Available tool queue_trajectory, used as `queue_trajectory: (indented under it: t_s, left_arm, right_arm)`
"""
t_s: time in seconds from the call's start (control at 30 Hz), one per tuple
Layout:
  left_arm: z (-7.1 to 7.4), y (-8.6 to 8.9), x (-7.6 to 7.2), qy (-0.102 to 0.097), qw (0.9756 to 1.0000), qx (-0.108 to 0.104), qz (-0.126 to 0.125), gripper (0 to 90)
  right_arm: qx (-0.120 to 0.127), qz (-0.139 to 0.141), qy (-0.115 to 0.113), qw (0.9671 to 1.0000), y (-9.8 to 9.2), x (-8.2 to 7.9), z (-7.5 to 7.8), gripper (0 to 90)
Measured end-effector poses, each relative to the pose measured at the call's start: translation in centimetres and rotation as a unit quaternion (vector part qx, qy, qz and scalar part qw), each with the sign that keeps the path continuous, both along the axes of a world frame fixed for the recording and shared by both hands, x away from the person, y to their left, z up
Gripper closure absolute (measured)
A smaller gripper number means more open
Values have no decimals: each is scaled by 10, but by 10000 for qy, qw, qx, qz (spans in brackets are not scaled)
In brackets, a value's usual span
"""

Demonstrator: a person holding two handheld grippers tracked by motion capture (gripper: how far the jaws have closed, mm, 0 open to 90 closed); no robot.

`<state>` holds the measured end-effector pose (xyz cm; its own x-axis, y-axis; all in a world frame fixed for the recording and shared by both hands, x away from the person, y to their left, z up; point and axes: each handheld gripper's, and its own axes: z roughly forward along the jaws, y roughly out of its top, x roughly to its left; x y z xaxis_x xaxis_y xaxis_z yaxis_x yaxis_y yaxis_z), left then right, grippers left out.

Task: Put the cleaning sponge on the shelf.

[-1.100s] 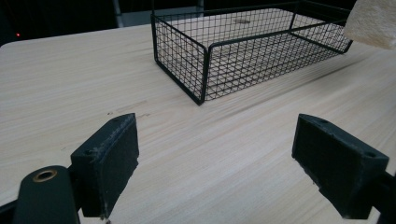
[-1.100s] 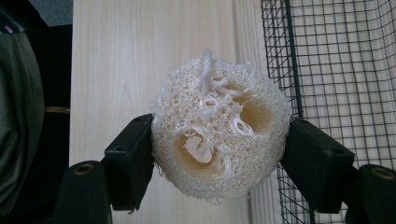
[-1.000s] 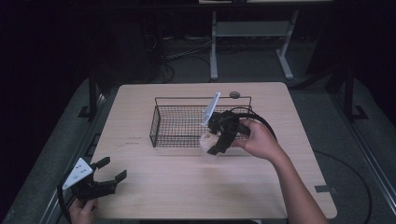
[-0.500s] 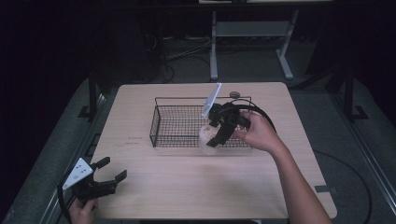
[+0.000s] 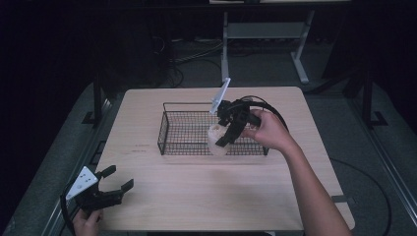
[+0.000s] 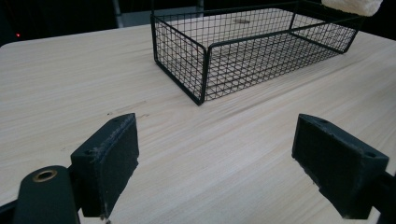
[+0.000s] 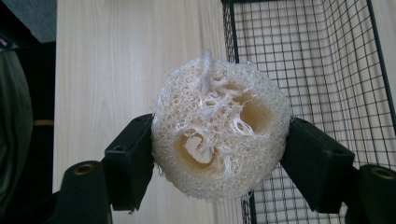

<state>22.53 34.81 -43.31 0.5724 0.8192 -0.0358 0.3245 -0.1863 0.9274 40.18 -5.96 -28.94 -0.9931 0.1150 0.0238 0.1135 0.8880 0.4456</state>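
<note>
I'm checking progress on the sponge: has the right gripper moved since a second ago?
Yes. The right gripper, shut on the loofah sponge, has shifted slightly up and farther over the wire basket, whose near rim it was crossing earlier.

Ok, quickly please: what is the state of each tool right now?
Left tool: open, holding nothing, above the table.
Right tool: closed on the loofah sponge, at the near edge of the wire basket.

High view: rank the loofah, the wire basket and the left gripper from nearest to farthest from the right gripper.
1. Loofah: clamped between the jaws of the right gripper, at the basket's near wall.
2. Wire basket: just beneath and beside it, mid-table.
3. Left gripper: far off at the table's near left corner, jaws open.
</note>
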Motion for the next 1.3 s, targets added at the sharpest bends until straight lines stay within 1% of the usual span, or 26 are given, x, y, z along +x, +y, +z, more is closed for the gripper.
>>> queue_trajectory:
  t_s: [0.1,0.2,0.23,0.27,0.33,0.4,0.43,0.47,0.57,0.9,1.07,1.13,1.2,1.3]
  left_arm:
    - [0,0,0,4,10000,-4,15,139]
    - [0,1,0,1,10000,-7,18,140]
    - [0,1,0,1,10000,-7,18,139]
    - [0,1,0,0,10000,-9,12,139]
    - [0,1,0,6,10000,-2,17,139]
    - [0,1,0,-1,10000,-10,14,140]
    - [0,1,0,-3,10000,-12,16,139]
    - [0,1,0,-2,10000,-10,17,139]
    - [0,1,0,-2,10000,-11,17,140]
    - [0,2,0,2,10000,2,4,140]
    - [0,1,0,-3,10000,-12,15,139]
    - [0,1,0,7,10000,-21,11,140]
    - [0,1,0,3,10000,-13,16,139]
    - [0,1,0,1,10000,-17,16,139]
  right_arm:
    - [-106,-44,-45,9999,2,5,2,286]
    - [-36,-51,-28,10000,3,10,5,286]
    - [-36,-51,-28,10000,3,10,5,286]
    - [-82,-73,-62,9999,3,14,7,286]
    - [-97,-85,-79,9999,4,17,9,286]
    - [-59,-117,-83,9999,4,20,11,286]
    - [20,-118,-32,9999,5,22,11,286]
    - [38,-123,-36,9999,5,24,11,286]
    - [-42,-193,-61,9998,5,29,9,286]
    - [-36,-358,26,9993,2,46,1,286]
    - [-40,-439,-9,9990,0,52,-2,286]
    - [-97,-492,-50,9987,0,55,-3,286]
    - [-71,-505,-10,9987,0,57,-5,287]
    - [-120,-552,5,9984,0,60,-9,286]
